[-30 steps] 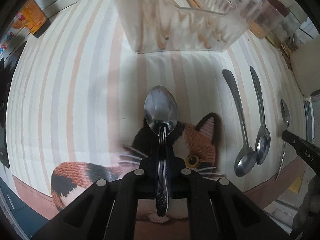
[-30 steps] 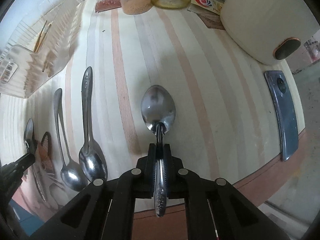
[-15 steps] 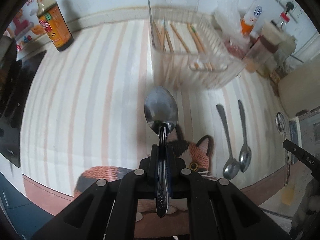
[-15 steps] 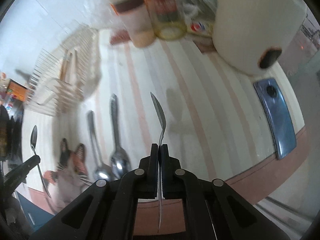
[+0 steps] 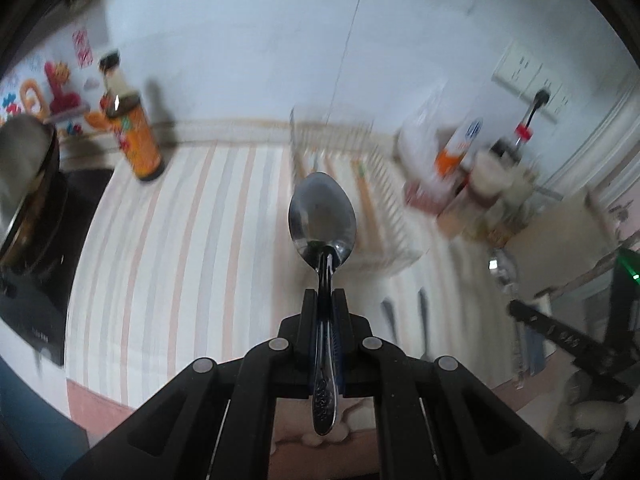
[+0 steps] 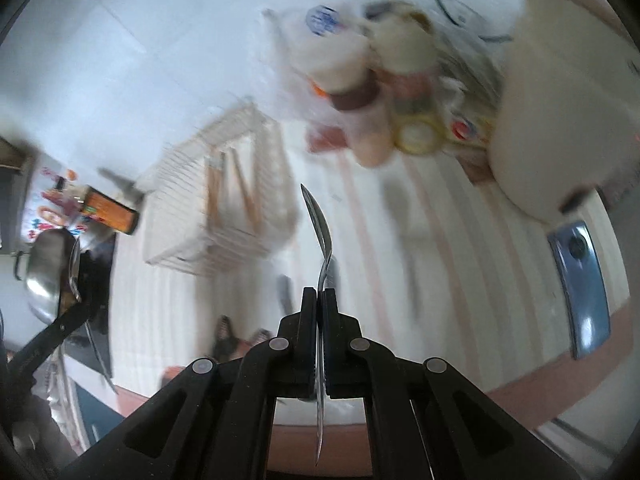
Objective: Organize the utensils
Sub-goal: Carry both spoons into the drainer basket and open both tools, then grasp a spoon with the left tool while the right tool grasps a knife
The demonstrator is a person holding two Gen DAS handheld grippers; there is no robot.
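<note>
Both views are blurred. Left claw [image 5: 324, 300]: jaws closed on the handle of a spoon [image 5: 322, 216], bowl facing the camera and projecting forward beyond the fingertips, handle end trailing back between the fingers; the claw is pitched steeply downward, raised clear above the striped bench [image 5: 180, 248]. Ahead of the spoon's bowl stands a clear slatted rack [image 5: 376, 184] holding chopsticks; ahead and to the claw's left, an orange-labelled bottle [image 5: 134, 136]. Two further spoons [image 5: 404, 320] lie on the bench just right of the claw. Right claw [image 6: 319, 300]: jaws pressed together on a second spoon [image 6: 322, 236], seen edge-on, bowl pointing forward; likewise tilted steeply down and held above the bench. The rack lies ahead and to its left, a blue phone [image 6: 580, 280] well to its right on the bench.
</note>
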